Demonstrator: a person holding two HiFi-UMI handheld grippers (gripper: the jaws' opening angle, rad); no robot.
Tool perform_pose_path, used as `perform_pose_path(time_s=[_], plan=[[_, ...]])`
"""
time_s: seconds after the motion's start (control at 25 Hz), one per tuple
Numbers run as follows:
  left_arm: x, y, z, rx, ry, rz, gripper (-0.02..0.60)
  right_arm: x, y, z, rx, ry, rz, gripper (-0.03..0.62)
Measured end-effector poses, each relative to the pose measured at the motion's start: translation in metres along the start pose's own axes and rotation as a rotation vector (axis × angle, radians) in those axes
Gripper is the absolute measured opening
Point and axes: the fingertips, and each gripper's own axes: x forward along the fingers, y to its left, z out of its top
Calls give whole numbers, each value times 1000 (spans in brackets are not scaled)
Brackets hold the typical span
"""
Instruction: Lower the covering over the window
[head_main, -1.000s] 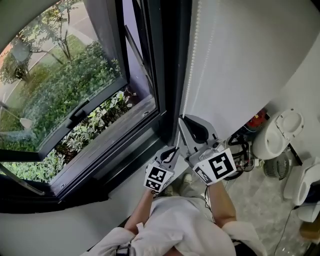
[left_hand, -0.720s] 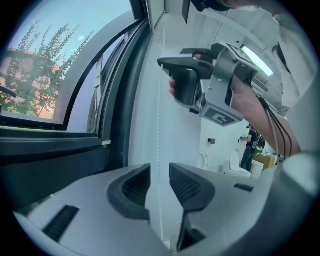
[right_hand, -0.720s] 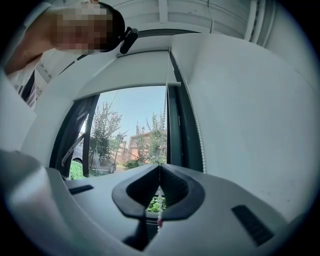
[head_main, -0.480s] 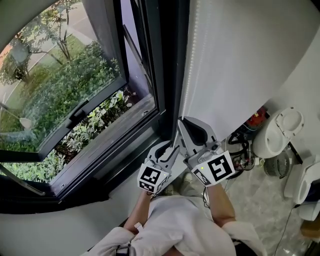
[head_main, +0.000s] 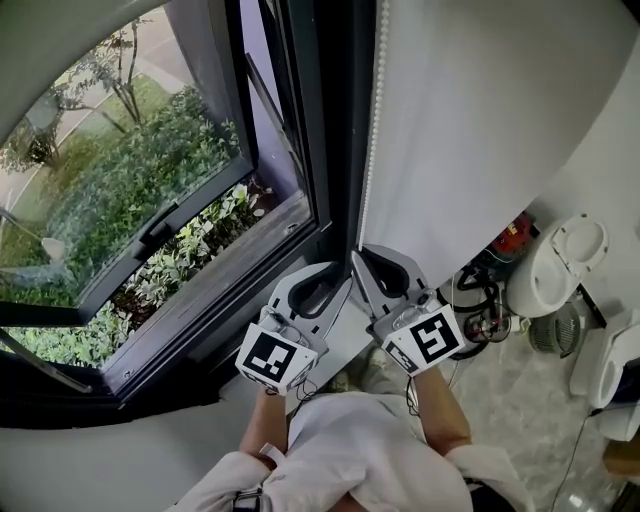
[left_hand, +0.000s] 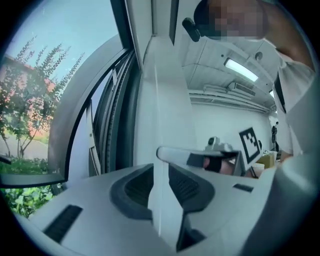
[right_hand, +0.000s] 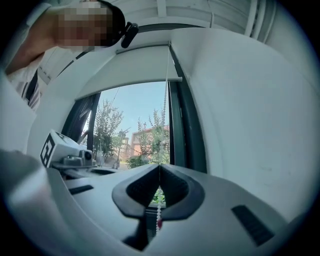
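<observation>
So both grippers sat low in the middle of the head view, held out in front of the person's chest and pointing at the window (head_main: 150, 200), with the forearms coming up from the bottom edge. The right gripper (head_main: 375, 262) was just right of centre. In its own view its jaws were pinched closed on the bead chain (right_hand: 165, 100), which ran straight up from the right gripper (right_hand: 160, 180) to the top of the window opening. In the head view the chain (head_main: 368, 150) hung along the dark frame's right edge, beside the white wall (head_main: 500, 120).

The left gripper (head_main: 318, 280) was just beside it on the left and roughly level with it. Its jaws had just sprung apart and then eased in a touch. In its own view the left gripper (left_hand: 161, 185) stood open, with only a pale strip showing in the gap. I couldn't tell if the chain was in there. I couldn't pick out the covering itself; trees and sky showed through the glass.
</observation>
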Motion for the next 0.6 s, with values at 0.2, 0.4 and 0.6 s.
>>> perform_pose_path(time_s=[0.2,0.4,0.6], plan=[[2,2,34,9,-57,-4,98,-4,6,-20,38,25,2,-3],[11,-3,49,24,-83,-32,98,-7,12,-38,59,58,9,-3],[22,-2,65,48,-99,-35,98,-8,14,-43,68,56,8,-3]])
